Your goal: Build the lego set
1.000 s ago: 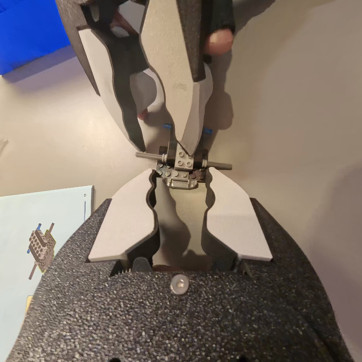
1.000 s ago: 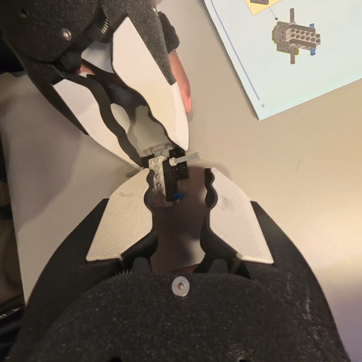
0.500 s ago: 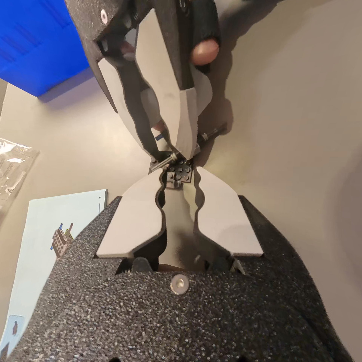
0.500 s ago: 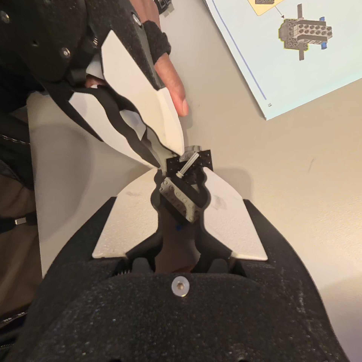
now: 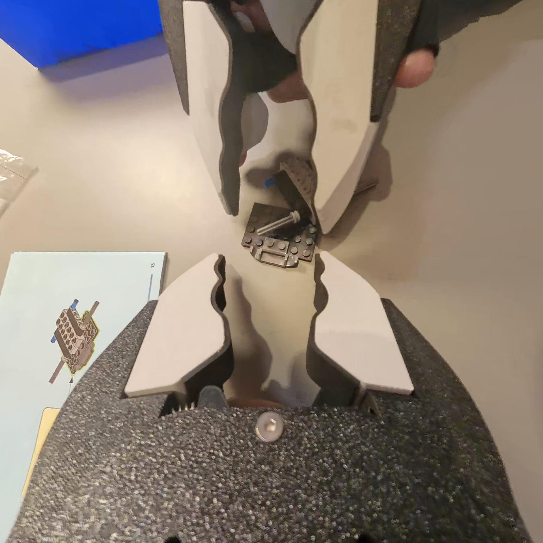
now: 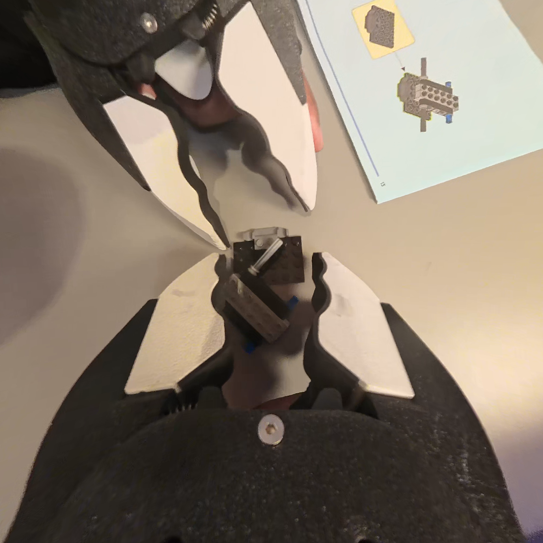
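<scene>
- Two hand-held grippers meet nose to nose in the left wrist view. The left hand-held gripper [image 5: 269,258] is spread wide and grips nothing.
- A small brick assembly [image 5: 279,244], a black studded plate with a pale grey axle [image 5: 277,224] across it, lies just ahead of the left tips and seems to rest on the bench [image 5: 455,235].
- The right hand-held gripper [image 5: 277,217] comes in from the top, also spread. A grey beam [image 5: 301,179] stands tilted against one of its fingers [image 5: 338,164].
- Likely risk: nothing pinches the assembly, so the leaning beam could topple or the build could skid if that finger shifts.
- An instruction booklet [image 5: 88,293], a blue box [image 5: 73,26] and a clear bag [image 5: 11,173] lie to the side.
- In the right wrist view, the right hand-held gripper [image 6: 269,257] has the assembly [image 6: 264,282] between its fingers. The build touches only the picture-left finger [image 6: 188,317] and stands well apart from the other.
- The left hand-held gripper [image 6: 266,226] is open beyond it, one tip just beside the plate's corner.
- Further risk: closing on this skewed build could press on the axle [image 6: 269,254] or a blue pin [image 6: 292,302] and pry bricks apart.
</scene>
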A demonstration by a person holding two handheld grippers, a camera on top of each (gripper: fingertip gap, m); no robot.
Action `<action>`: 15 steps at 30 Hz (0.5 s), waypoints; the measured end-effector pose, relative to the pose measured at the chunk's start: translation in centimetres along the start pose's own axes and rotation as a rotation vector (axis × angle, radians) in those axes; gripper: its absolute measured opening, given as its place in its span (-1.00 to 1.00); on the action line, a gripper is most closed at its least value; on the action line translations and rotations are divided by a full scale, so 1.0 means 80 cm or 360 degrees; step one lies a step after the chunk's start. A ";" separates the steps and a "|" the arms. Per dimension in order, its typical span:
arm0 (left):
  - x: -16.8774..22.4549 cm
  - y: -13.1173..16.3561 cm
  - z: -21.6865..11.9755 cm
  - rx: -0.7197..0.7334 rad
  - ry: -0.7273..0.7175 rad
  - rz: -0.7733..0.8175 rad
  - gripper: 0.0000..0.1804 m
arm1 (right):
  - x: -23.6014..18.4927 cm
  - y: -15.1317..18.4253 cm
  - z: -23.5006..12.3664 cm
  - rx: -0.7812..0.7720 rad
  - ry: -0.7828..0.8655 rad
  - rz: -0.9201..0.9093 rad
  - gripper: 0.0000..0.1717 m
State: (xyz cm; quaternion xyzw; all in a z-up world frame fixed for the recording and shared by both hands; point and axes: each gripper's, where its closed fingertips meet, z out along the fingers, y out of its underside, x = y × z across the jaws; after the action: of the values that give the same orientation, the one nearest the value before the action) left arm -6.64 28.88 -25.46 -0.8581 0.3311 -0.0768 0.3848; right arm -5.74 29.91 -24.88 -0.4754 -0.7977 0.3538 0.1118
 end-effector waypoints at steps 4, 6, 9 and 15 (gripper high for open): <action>-0.004 0.008 -0.005 -0.0022 -0.0054 -0.0035 -0.36 | -0.001 -0.003 0.004 -0.0090 0.0129 -0.0098 -0.28; -0.005 0.010 -0.009 -0.0017 -0.0062 -0.0071 -0.36 | 0.002 0.004 0.010 -0.0199 0.0204 -0.0167 -0.26; -0.003 0.012 -0.014 0.0000 -0.0064 -0.0107 -0.37 | 0.000 0.008 0.018 -0.0273 0.0195 -0.0167 -0.31; 0.008 0.016 -0.019 -0.0005 -0.0014 -0.0183 -0.37 | -0.002 0.004 0.021 -0.0308 0.0173 -0.0180 -0.43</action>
State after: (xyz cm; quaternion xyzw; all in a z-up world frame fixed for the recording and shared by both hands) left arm -7.37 26.94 -25.39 -0.8767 0.2796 -0.0946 0.3799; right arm -6.33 29.11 -26.25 -0.4566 -0.8465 0.2421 0.1281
